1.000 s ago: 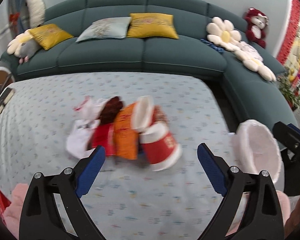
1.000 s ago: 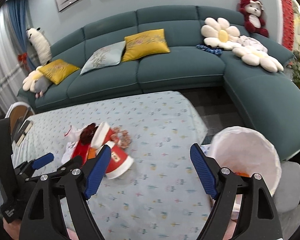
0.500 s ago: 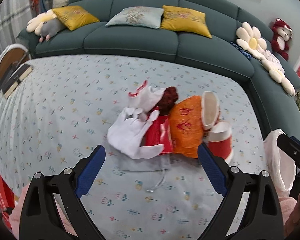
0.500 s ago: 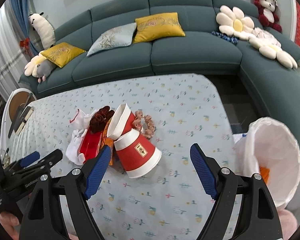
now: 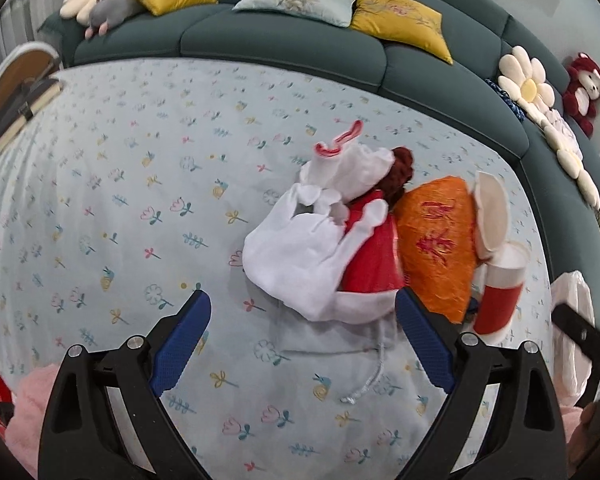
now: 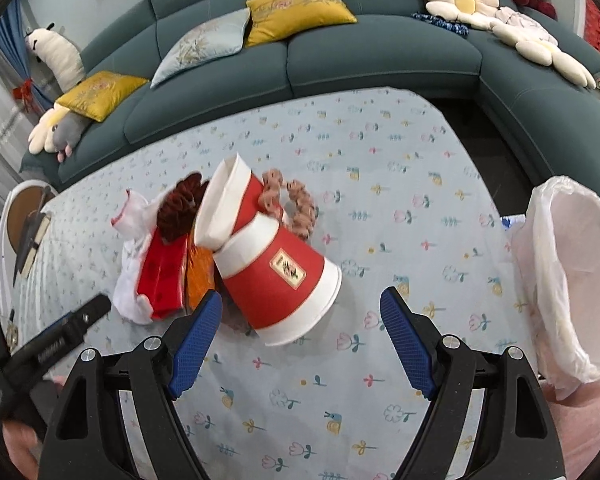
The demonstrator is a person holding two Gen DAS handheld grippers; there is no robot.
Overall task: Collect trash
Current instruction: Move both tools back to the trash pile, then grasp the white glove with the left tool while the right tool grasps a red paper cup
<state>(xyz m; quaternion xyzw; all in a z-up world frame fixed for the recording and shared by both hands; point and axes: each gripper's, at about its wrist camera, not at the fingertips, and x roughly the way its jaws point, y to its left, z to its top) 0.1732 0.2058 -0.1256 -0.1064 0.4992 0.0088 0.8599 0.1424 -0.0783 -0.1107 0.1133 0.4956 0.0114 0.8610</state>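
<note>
Mid-frame on the worktop (image 6: 380,152) lay the trash pile (image 5: 364,240); both the left hand-held gripper (image 5: 302,344) and right hand-held gripper (image 6: 300,338) gaped empty. The red paper cup (image 6: 278,276) looked light and crushable, best pinched gently across its wall.

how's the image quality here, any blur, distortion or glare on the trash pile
Left wrist view: strong fisheye bends the sofa into an arc, dark corners; the white bag and orange packet are slightly soft, the white nearly washed out. Right wrist view: same warping; the red paper cup is fairly sharp, the bin liner bright at the edge. Lighting is even, shadows faint.
</note>
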